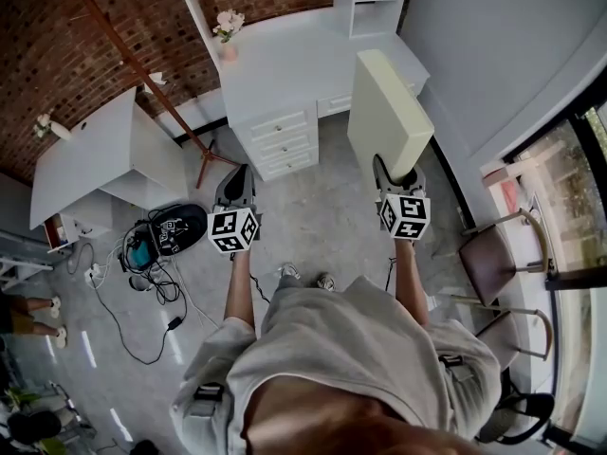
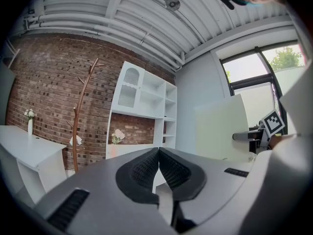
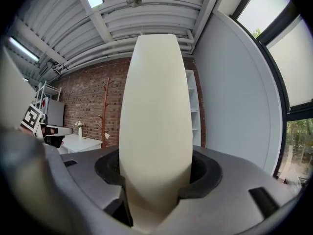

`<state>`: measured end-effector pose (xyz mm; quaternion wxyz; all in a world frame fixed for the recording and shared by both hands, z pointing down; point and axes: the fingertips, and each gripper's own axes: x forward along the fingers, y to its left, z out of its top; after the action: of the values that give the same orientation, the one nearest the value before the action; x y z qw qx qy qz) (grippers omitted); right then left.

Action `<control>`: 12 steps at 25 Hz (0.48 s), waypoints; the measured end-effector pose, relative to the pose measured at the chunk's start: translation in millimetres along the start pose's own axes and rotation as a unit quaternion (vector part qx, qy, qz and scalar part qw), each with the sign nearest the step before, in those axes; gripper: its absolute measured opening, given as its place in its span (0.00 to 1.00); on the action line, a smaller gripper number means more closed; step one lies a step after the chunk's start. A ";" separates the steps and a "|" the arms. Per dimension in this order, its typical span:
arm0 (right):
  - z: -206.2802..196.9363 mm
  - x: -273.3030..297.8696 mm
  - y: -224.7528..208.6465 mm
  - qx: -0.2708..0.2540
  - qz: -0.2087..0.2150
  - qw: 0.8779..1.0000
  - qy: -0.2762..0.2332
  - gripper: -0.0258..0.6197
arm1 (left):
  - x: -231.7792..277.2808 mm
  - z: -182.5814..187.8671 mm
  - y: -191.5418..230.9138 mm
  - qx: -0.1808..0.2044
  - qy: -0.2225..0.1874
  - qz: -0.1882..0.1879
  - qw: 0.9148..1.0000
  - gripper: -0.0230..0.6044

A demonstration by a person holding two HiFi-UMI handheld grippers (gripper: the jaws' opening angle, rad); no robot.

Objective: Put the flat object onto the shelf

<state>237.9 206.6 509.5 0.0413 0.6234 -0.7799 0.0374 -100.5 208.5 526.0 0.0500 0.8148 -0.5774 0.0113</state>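
Right gripper (image 3: 155, 168) sits nearest the lens, jaws spread wide and clamped on both broad faces of one cream flat panel (image 3: 155, 106), whose near end is seated deep between the pads. Panel count: one. Its long axis runs straight out from the jaws, the thin edge facing that camera. In the head view the panel (image 1: 384, 112) extends from the right gripper (image 1: 400, 186) at centre right toward the frame's top, held in the air before one white desk (image 1: 275, 83). Grippers: two. Left gripper (image 2: 159, 153) at lower centre has its jaws closed together, nothing between them. One white shelf unit (image 2: 146, 94) stands against the brick wall, apart from the panel.
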 end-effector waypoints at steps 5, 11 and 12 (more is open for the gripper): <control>-8.0 8.6 -3.6 0.002 -0.003 1.000 0.007 0.47 | 9.8 -3.8 -1.5 0.000 0.003 -0.003 1.000 0.06; -12.7 27.5 -1.9 0.004 -0.007 1.000 0.010 0.47 | 29.9 -10.2 9.3 -0.005 0.005 -0.007 1.000 0.06; -12.4 32.0 -1.2 0.003 -0.008 1.000 0.010 0.47 | 35.4 -10.6 11.2 -0.006 0.005 -0.010 1.000 0.06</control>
<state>232.3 176.7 525.4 0.0479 0.6290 -0.7746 0.0457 -98.8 172.5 540.0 0.0581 0.8201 -0.5692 0.0114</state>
